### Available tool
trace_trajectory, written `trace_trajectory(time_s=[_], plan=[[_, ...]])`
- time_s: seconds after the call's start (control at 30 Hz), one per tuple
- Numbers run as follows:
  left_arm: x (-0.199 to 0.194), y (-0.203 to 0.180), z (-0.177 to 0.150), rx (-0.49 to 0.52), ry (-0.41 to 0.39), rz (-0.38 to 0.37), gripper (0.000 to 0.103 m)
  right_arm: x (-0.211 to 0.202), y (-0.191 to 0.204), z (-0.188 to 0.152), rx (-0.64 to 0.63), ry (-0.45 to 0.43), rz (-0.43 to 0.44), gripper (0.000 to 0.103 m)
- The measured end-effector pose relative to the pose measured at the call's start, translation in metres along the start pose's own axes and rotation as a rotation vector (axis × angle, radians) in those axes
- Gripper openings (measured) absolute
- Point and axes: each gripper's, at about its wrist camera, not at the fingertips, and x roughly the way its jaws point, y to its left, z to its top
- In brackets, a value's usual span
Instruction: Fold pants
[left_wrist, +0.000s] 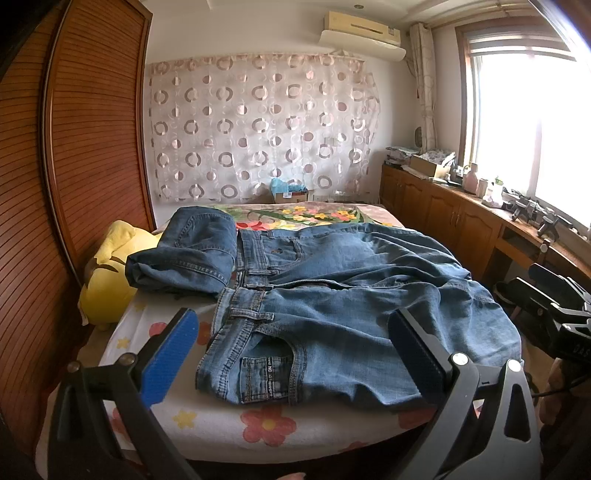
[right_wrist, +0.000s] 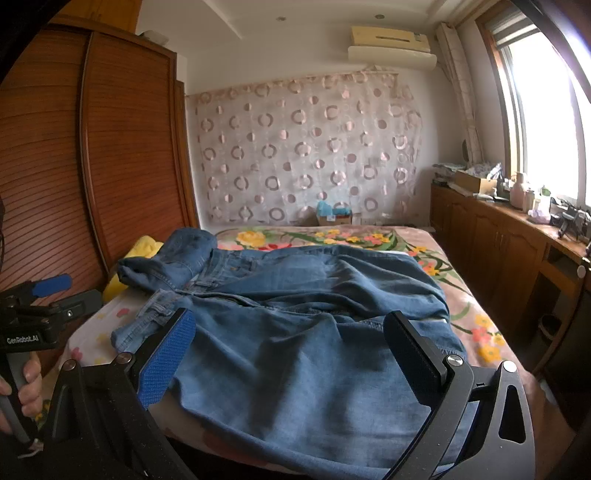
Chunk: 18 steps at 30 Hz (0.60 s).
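Blue jeans (left_wrist: 332, 295) lie spread across the bed, waistband to the left, legs running right and over the near edge. A second, folded denim garment (left_wrist: 192, 254) sits at the far left by the waistband. My left gripper (left_wrist: 291, 347) is open and empty, hovering just before the near waistband and pocket. My right gripper (right_wrist: 288, 347) is open and empty over the jeans' leg (right_wrist: 295, 369) near the bed's front edge. The left gripper also shows in the right wrist view (right_wrist: 55, 291), and the right gripper in the left wrist view (left_wrist: 554, 306).
The bed (left_wrist: 221, 424) has a flowered sheet. A yellow plush toy (left_wrist: 107, 280) lies at its left edge against a wooden wardrobe (left_wrist: 74, 147). Wooden cabinets (left_wrist: 461, 218) with clutter run along the right under a window. A cardboard box (left_wrist: 290, 194) stands beyond the bed.
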Motion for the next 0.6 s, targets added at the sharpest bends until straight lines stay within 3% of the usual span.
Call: trace_trajectory(time_s=[0.6], plan=[[0.001,0.0021,-0.0031,0.0,-0.005,-0.002,0.103,-0.0019,-0.0001,-0.0008,-0.002,0.0,-0.003,0.103]])
